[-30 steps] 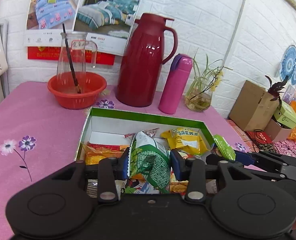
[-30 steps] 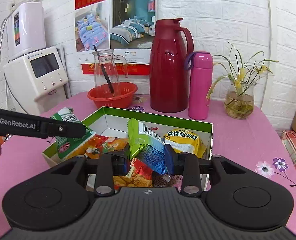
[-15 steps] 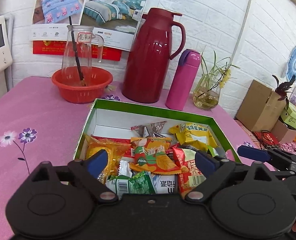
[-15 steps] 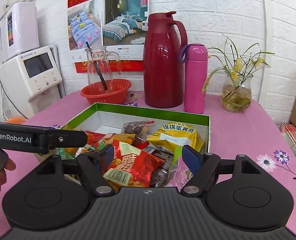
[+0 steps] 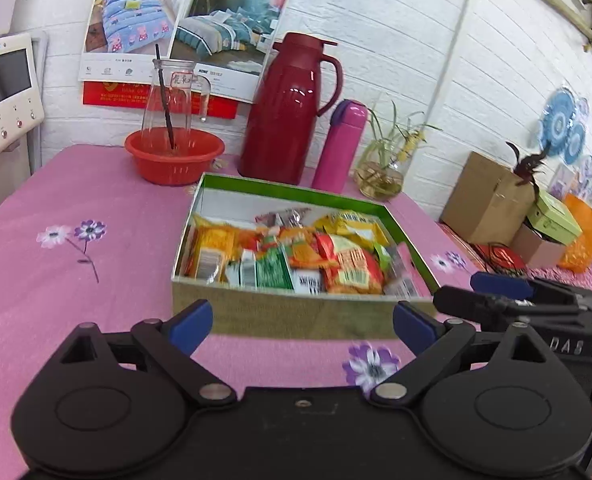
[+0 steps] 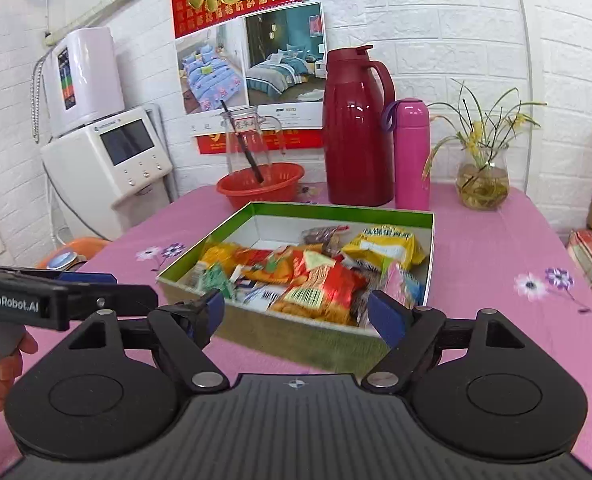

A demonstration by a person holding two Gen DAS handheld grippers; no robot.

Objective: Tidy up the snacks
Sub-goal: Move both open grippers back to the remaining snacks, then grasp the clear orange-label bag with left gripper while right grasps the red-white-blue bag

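A green-rimmed cardboard box [image 5: 296, 314] [image 6: 296, 342] sits on the pink flowered tablecloth, filled with several snack packets [image 5: 292, 256] [image 6: 316, 276] in orange, red, yellow and green. My left gripper [image 5: 302, 326] stands open just in front of the box's near wall, nothing between its blue pads. My right gripper [image 6: 296, 314] is also open and empty, held before the box's near corner. Each gripper shows at the edge of the other's view: the right gripper [image 5: 496, 288] at the right, the left gripper [image 6: 92, 282] at the left.
Behind the box stand a red basin [image 5: 174, 154] holding a glass jug, a dark red thermos jug [image 5: 286, 114], a pink bottle [image 5: 338, 148] and a glass vase with a plant [image 5: 380, 174]. A white appliance [image 6: 108, 160] stands left of the table. Cardboard boxes [image 5: 492, 200] lie to the right.
Both grippers let go of the packets they held over the box and opened wide. Both then drew back from above the box to just in front of it; the packets now lie in the box.
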